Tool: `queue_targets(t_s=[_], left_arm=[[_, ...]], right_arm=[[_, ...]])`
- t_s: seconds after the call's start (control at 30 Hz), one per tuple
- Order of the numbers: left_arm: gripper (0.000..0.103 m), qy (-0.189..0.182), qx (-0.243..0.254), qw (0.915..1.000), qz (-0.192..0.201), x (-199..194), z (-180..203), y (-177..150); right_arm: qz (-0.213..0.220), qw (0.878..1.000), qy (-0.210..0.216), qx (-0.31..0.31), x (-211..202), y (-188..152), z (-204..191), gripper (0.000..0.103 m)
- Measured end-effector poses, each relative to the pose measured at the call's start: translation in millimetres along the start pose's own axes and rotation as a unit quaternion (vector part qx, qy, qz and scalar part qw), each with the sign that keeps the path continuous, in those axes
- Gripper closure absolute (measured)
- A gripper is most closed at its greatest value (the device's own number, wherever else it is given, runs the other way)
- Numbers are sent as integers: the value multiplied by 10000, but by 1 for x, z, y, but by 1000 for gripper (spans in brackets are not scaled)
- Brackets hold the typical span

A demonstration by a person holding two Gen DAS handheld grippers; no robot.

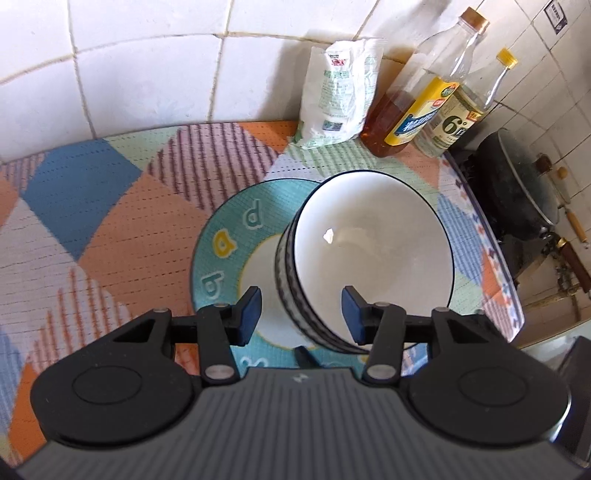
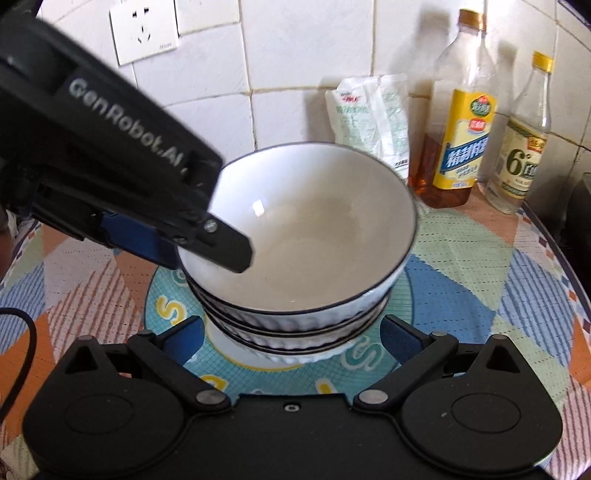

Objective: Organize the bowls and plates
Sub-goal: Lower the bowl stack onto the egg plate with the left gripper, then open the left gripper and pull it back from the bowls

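A white bowl with a dark rim and ribbed patterned outside (image 1: 369,243) stands on a teal plate with letters (image 1: 229,236). In the right wrist view the bowl (image 2: 314,236) sits stacked on another like it (image 2: 295,332) on the plate (image 2: 173,306). My left gripper (image 1: 301,314) is open, its jaws astride the bowl's near rim, one finger inside and one outside; it shows in the right wrist view (image 2: 207,243). My right gripper (image 2: 291,339) is open, its fingers on either side of the stack's base, not touching.
A white bag (image 1: 336,99), an oil bottle (image 1: 424,99) and a vinegar bottle (image 1: 461,114) stand by the tiled wall. A black wok (image 1: 517,188) sits beyond the table's right edge. A patterned mat (image 1: 92,206) covers the round table. A wall socket (image 2: 144,29) is above.
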State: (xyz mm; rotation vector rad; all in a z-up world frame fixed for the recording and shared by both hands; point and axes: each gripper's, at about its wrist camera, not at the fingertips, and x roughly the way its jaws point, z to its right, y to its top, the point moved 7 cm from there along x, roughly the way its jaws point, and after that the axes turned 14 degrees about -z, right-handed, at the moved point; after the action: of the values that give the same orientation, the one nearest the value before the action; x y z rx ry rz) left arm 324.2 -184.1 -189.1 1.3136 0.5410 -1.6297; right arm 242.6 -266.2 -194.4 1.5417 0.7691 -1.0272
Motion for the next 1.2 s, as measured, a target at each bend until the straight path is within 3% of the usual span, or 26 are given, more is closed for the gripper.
queue_targets(t_s=[0.23,0.5,0.73,1.03,1.2], left_arm=[[55,99,-73,9996,260,-32,8,-17],[51,370,-96,9977,562,-72,11,-63],[49,720,-321,9949,635,-100,10,-116],[46,891,-493,9926,668,-119,23,-167],[36,906,-392,9922,760,-133,35,-188]], right_arm=[[148,9998,-82,-79,-22,-12,4,0],[378,9990,-59,-214,-62,-25,6,0],[389,9975,-454,-378,-102,-40,0,0],[259,9977,-323,-536,-146,-66,-4,1],[92,9994,-198,-272,-171,-74,1,1]])
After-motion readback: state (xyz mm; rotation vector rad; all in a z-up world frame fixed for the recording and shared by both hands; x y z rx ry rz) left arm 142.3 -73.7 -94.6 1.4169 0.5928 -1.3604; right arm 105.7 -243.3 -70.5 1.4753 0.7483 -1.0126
